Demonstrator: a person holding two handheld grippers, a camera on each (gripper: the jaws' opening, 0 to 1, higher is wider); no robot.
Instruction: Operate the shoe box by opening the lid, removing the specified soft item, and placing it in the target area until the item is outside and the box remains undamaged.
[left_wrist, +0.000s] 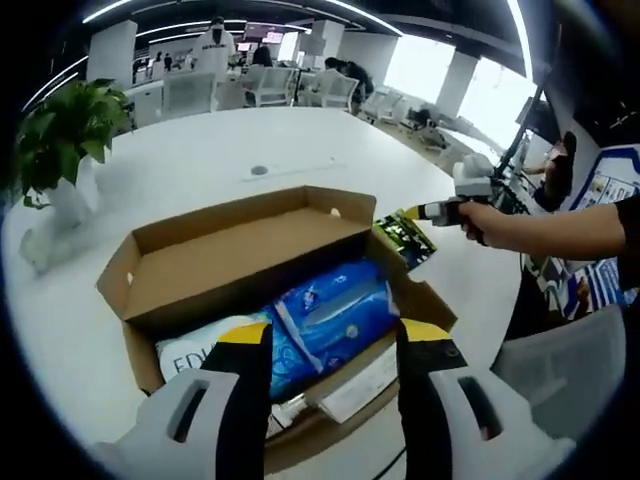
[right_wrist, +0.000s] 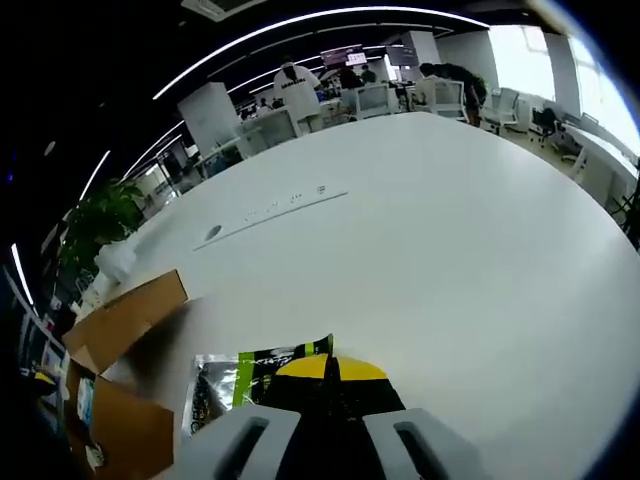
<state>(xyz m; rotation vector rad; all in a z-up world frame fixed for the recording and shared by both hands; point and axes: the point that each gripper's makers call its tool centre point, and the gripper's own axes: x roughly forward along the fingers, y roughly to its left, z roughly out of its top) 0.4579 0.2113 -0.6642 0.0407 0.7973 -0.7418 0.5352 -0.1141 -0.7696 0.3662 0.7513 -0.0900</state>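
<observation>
Open office w/ a big white tabletop, a potted plant at its far left edge, desks and people behind. The shoe box stands near your side of the tabletop, lid already folded back, its long axis running left to right across the left gripper view. Inside you see blue soft packs and a white pack beside them; which one is the specified item, I cannot tell.

Your left gripper hovers just above the box's near wall, jaws spread apart and holding nothing, the blue packs directly ahead between them. So the left one is nearer to the box contents.

Your right gripper is at the box's right end, outside it, jaws clenched on a green-black packet that seems to be low over the tabletop or on it. I judge this item is already out.

Room: the tabletop to the right of the box and beyond it is wide and free. Approach straight down btw. the box walls, so the cardboard flaps are not bent.
</observation>
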